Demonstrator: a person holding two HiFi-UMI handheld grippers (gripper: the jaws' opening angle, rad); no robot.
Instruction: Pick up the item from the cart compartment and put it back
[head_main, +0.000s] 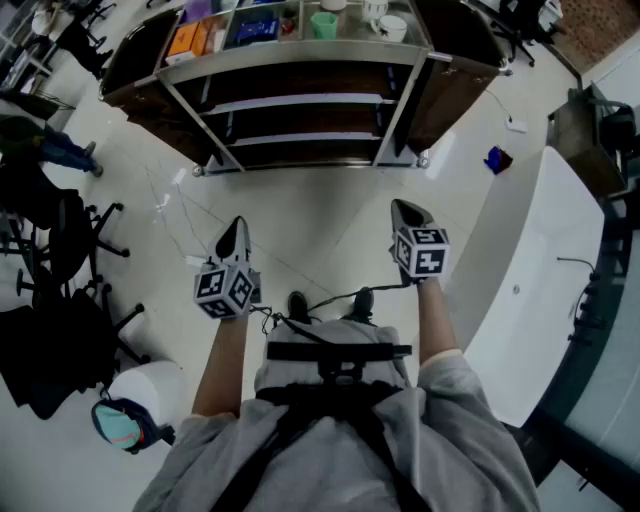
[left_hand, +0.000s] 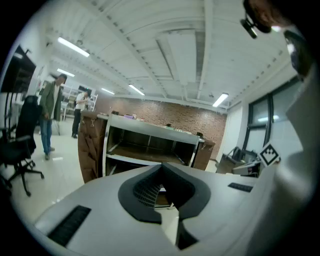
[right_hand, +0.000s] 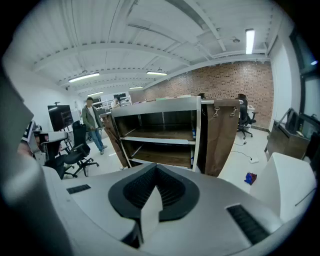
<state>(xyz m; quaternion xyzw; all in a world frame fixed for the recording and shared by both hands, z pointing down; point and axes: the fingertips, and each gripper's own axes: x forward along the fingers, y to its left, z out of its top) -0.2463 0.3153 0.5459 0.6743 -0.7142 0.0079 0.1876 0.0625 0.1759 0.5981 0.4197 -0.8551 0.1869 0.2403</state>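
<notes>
A metal cart (head_main: 300, 62) with dark shelves stands ahead of me on the pale floor. Its top tray holds an orange box (head_main: 186, 38), a blue box (head_main: 256, 27), a green cup (head_main: 323, 24) and a white cup (head_main: 392, 27). My left gripper (head_main: 236, 225) and my right gripper (head_main: 405, 208) are both held over the floor, well short of the cart, pointing at it. Each is shut with nothing between its jaws. The cart (left_hand: 150, 145) shows beyond the left gripper (left_hand: 161, 167), and the cart (right_hand: 160, 130) likewise beyond the right gripper (right_hand: 156, 167); its lower shelves look bare.
Brown bags (head_main: 455, 60) hang at the cart's ends. Black office chairs (head_main: 60, 250) stand at the left, a white table (head_main: 540, 270) at the right, a small blue object (head_main: 497, 159) on the floor near it. A person (right_hand: 92, 122) stands far left of the cart.
</notes>
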